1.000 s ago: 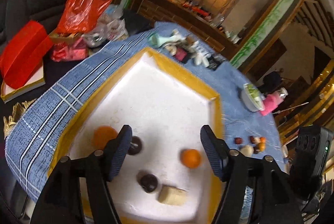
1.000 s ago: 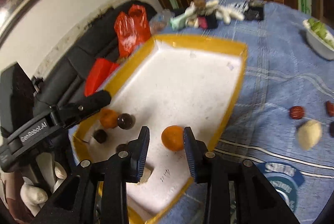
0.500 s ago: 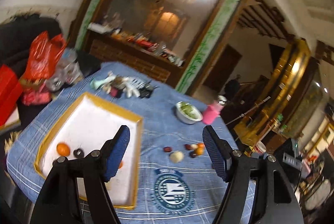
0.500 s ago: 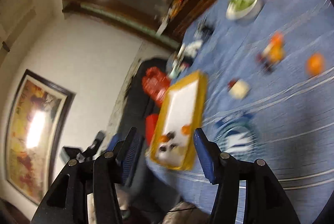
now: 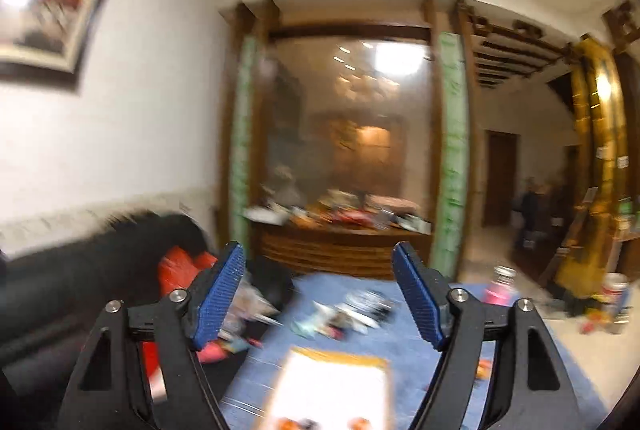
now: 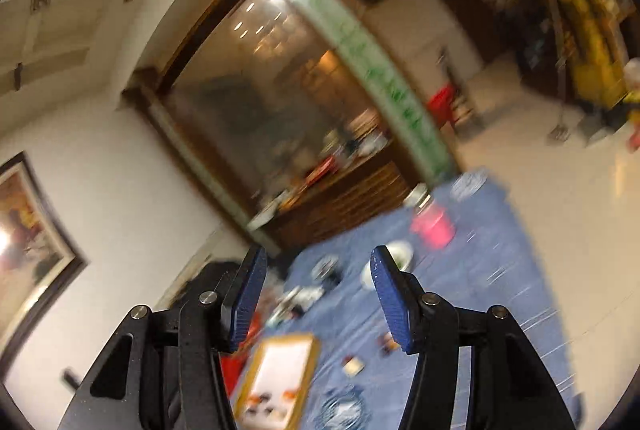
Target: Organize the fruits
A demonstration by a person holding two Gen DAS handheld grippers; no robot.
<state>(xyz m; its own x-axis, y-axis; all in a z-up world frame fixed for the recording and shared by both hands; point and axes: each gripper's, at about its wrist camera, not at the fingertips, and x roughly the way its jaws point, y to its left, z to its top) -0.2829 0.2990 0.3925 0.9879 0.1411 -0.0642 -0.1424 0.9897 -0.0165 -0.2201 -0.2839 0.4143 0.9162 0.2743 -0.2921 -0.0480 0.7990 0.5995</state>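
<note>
Both views are blurred by motion. The white tray with a yellow rim lies far below on the blue cloth, with small orange and dark fruits at its near end. My left gripper is high above it, pointing level at the room; its jaws are opening with nothing between them. In the right wrist view the tray is small and low. A pale fruit piece and a dark one lie loose on the cloth beside it. My right gripper is open and empty, well above the table.
A pink bottle and a white bowl stand on the blue tablecloth. Small clutter lies at the table's far end. A black sofa with a red bag is at the left, and a wooden cabinet behind.
Both grippers have risen from just over the tray to high above the table and tilted up. The right jaws, close around an orange in the tray, spread apart. The left jaws widened.
</note>
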